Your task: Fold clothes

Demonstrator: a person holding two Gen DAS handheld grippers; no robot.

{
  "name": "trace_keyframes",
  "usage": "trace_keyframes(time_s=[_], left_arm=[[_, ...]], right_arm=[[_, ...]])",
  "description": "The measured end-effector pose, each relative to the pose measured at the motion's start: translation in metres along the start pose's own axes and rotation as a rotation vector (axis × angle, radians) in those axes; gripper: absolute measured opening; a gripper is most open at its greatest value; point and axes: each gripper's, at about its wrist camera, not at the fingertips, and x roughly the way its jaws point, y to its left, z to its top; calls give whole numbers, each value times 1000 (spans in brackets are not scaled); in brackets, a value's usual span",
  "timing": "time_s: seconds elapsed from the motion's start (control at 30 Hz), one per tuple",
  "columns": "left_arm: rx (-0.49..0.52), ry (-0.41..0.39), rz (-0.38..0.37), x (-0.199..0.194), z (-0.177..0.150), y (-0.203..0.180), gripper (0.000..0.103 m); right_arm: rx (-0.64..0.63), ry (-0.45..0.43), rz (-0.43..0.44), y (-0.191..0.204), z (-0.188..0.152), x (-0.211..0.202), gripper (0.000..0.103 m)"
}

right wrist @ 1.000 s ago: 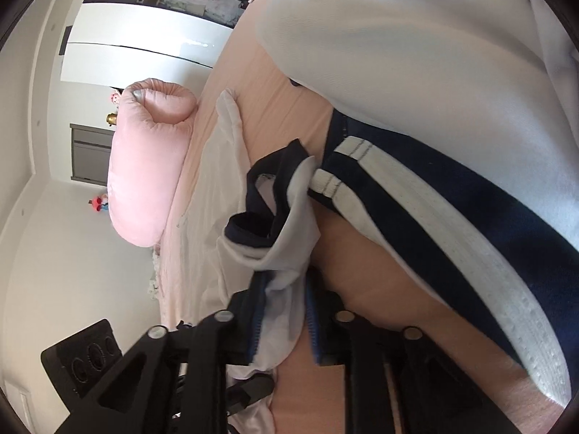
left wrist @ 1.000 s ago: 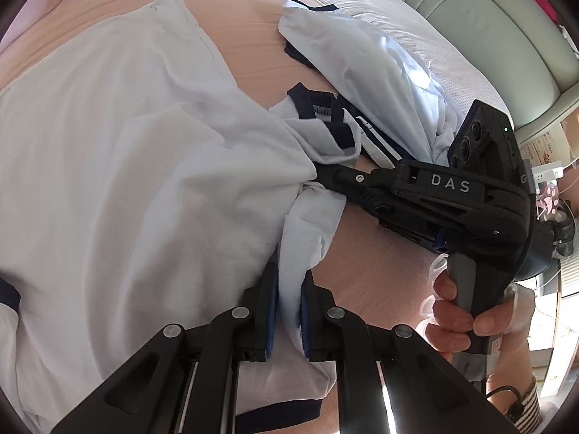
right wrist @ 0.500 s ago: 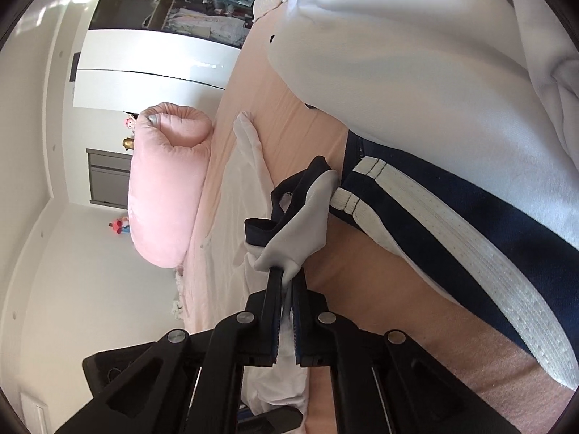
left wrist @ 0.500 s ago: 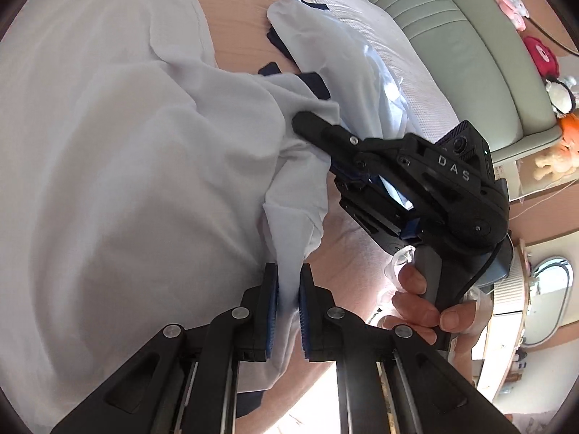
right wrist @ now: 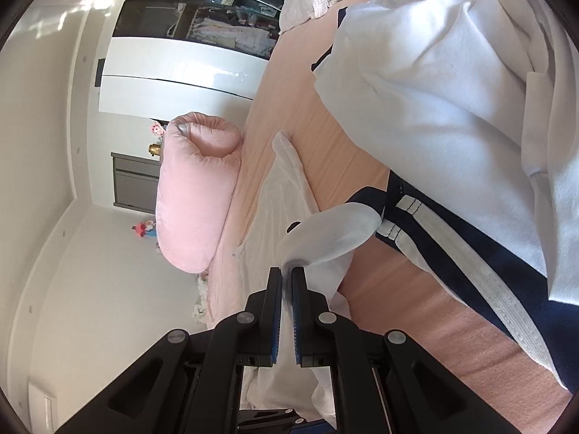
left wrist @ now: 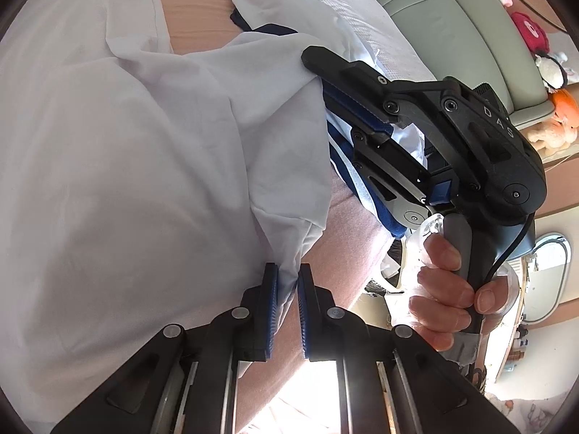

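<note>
A white shirt [left wrist: 126,152] lies spread over the pink bed and fills the left wrist view. My left gripper [left wrist: 287,275] is shut on a fold at the shirt's edge. The right gripper's body [left wrist: 434,137], held by a hand [left wrist: 441,282], reaches in from the right with its fingers pinching the same shirt higher up. In the right wrist view my right gripper [right wrist: 286,273] is shut on the white shirt [right wrist: 325,238], lifting a rounded fold. A second white garment [right wrist: 452,108] with navy and white stripes [right wrist: 470,264] lies on the right.
A pink bolster pillow [right wrist: 195,195] lies at the far side of the bed [right wrist: 315,137]. A white wardrobe [right wrist: 181,83] stands behind it. A green padded headboard [left wrist: 452,29] with plush toys [left wrist: 553,115] sits at the upper right of the left wrist view.
Both grippers kept their hold on the shirt. The right gripper rose, lifting its fold so the navy trim is now hidden. The left gripper tipped further down and the cloth drew taut between them.
</note>
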Motion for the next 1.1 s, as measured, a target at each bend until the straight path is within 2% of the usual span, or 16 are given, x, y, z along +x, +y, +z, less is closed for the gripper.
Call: trace_keyframes(time_s=[0.13, 0.23, 0.3, 0.37, 0.5, 0.67, 0.9, 1.1], left_arm=[[-48, 12, 30, -15, 5, 1, 12], [-49, 4, 57, -32, 8, 0, 24], [-51, -15, 59, -45, 10, 1, 60], [-52, -63, 45, -64, 15, 10, 67], [-104, -111, 28, -87, 19, 27, 67], [-177, -150, 68, -107, 15, 55, 67], [-206, -176, 145, -116, 14, 69, 67], [-177, -149, 173, -105, 22, 55, 67]], right_arm=[[-63, 12, -22, 13, -2, 4, 3], [-103, 17, -26, 23, -3, 5, 3], [-127, 20, -34, 30, -4, 6, 3], [-165, 27, -56, 36, -5, 8, 3], [-219, 58, -59, 47, -11, 15, 3], [-314, 144, -74, 64, -24, 36, 3], [-418, 273, -182, 67, -53, 71, 3], [-452, 357, -280, 61, -68, 93, 4]])
